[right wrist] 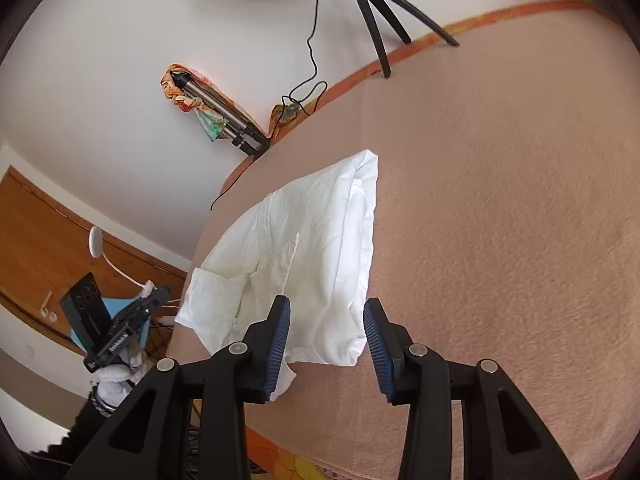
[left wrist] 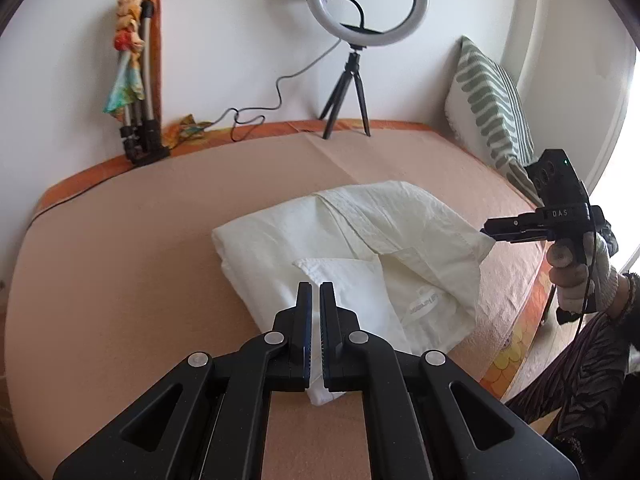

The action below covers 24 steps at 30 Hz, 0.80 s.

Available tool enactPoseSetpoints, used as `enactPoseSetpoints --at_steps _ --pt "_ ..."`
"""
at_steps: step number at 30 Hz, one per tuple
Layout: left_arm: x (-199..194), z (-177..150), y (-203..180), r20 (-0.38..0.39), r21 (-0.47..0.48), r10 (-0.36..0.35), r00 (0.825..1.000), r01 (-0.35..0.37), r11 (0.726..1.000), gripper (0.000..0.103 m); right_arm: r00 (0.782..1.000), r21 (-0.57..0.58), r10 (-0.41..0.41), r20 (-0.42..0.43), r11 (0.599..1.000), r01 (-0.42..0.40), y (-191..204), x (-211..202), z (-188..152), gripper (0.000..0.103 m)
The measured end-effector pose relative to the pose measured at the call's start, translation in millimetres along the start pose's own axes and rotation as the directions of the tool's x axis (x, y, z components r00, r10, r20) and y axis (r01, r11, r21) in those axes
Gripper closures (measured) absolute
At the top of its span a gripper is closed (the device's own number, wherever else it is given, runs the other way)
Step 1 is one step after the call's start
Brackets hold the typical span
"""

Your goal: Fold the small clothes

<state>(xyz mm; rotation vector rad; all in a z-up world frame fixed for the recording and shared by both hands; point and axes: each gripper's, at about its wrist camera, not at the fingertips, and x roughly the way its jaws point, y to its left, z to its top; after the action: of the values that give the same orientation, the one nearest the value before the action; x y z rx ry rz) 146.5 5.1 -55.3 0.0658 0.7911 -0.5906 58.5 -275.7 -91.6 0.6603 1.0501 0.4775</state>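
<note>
A: The white shirt (left wrist: 352, 248) lies partly folded, crinkled cotton, on the bed (left wrist: 160, 220) and its peach blanket. Why is the left gripper (left wrist: 316, 300) nearly closed?

B: It pinches a thin near edge, probably pinning it.

A: And the right gripper (right wrist: 326, 320)?

B: Spread wide around the far corner in its own view, holding nothing; likely about to grip for the next fold.

Ring light (left wrist: 367, 3) on tripod, striped pillow (left wrist: 490, 108), perhaps a folded stand (left wrist: 142, 120)
</note>
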Motion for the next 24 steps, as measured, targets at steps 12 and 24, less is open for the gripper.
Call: enactPoseSetpoints --at_steps 12,24 --pt "42 -51 5 -0.193 0.022 -0.003 0.981 0.007 1.0 0.101 0.99 -0.079 -0.052 -0.133 0.996 0.042 5 30 -24 0.103" --pt "-7 -9 23 -0.039 -0.083 -0.068 0.997 0.064 0.994 0.101 0.989 -0.347 -0.118 0.084 0.927 0.14 60 -21 10 0.073"
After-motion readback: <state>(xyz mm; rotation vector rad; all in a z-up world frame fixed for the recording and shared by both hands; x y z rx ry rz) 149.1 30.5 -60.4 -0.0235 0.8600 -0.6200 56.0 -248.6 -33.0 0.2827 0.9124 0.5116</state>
